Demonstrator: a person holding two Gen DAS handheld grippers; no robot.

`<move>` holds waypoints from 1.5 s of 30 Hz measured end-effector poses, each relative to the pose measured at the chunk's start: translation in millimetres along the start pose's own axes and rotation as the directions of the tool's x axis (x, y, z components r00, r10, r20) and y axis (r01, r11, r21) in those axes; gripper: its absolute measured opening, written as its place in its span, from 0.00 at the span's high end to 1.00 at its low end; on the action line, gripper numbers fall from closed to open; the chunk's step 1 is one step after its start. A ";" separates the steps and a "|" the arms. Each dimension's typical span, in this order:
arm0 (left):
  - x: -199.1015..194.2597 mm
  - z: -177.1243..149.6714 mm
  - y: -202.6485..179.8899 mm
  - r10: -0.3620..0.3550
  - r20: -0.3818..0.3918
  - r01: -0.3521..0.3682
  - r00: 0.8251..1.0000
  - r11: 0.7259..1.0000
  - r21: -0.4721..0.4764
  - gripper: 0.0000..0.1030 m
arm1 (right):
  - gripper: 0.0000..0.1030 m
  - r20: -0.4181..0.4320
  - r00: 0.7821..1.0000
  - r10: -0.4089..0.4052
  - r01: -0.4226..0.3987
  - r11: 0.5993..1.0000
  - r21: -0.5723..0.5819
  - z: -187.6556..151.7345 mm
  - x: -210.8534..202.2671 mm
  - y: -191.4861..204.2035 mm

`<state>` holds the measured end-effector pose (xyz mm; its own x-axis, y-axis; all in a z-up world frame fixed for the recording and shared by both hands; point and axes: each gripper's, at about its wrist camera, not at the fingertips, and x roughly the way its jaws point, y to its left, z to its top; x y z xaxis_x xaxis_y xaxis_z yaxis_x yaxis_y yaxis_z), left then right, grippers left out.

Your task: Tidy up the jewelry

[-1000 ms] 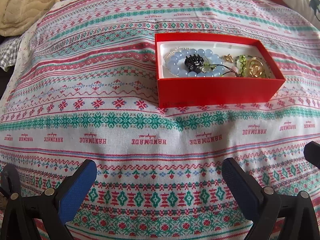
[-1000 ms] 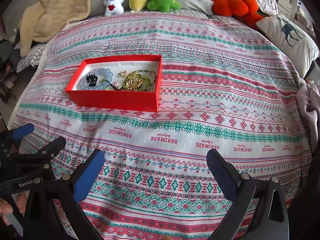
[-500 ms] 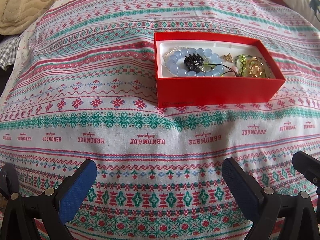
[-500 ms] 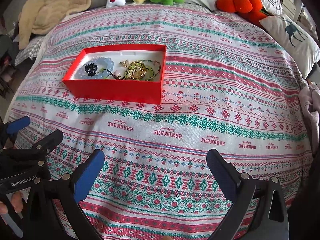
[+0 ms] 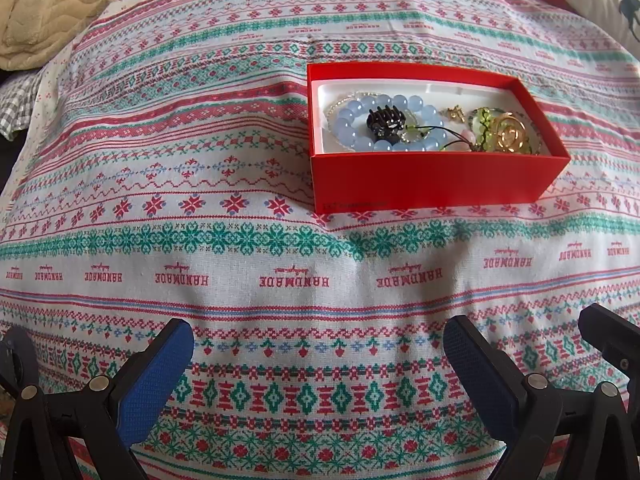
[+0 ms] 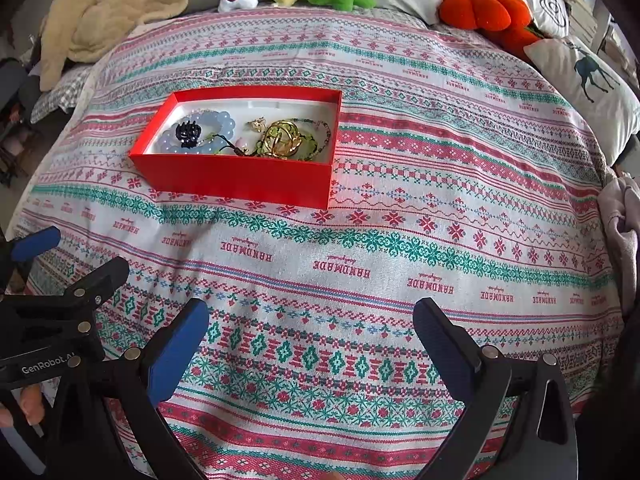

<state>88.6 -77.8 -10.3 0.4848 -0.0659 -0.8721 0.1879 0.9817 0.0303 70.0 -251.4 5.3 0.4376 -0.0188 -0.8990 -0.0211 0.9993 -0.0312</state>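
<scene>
Both grippers, left gripper [image 5: 318,344] and right gripper [image 6: 310,326], hang wide open, holding nothing. The red jewelry box [image 6: 236,176] sits on the patterned cloth [image 6: 400,240], well ahead, far-left of the right one.

Box: open red rectangular cardboard box [image 6: 236,178] on the patterned red-green-white woven bedspread [image 6: 400,208].
Contents: pale blue bead bracelet [image 6: 218,120], black claw hair clip [image 6: 188,133], tangled gold and green jewelry [image 6: 285,140].
Right gripper [image 6: 311,334]: blue-padded fingers spread wide, holding nothing.
Left gripper [image 6: 72,256]: at the left edge.
</scene>
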 end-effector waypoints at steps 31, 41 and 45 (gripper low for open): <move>-2.5 -0.3 -4.0 -0.004 0.001 0.004 1.000 1.000 0.002 0.01 | 0.00 -0.015 1.000 -0.006 0.006 1.000 0.020 0.0 6.7 -1.5; -3.0 -0.7 -4.5 0.001 0.003 -0.001 1.000 1.000 0.002 0.01 | 0.00 -0.014 1.000 -0.008 0.009 1.000 0.025 -0.2 7.2 -1.1; -3.5 -1.4 -4.9 0.009 0.009 -0.009 1.000 1.000 0.008 0.01 | 0.00 -0.009 1.000 -0.009 0.010 1.000 0.028 -0.3 6.1 -1.7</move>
<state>84.8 -82.2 -8.1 0.4942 -0.0584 -0.8674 0.1904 0.9808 0.0425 72.5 -253.2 -0.3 0.4293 -0.0286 -0.9027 0.0083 0.9996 -0.0277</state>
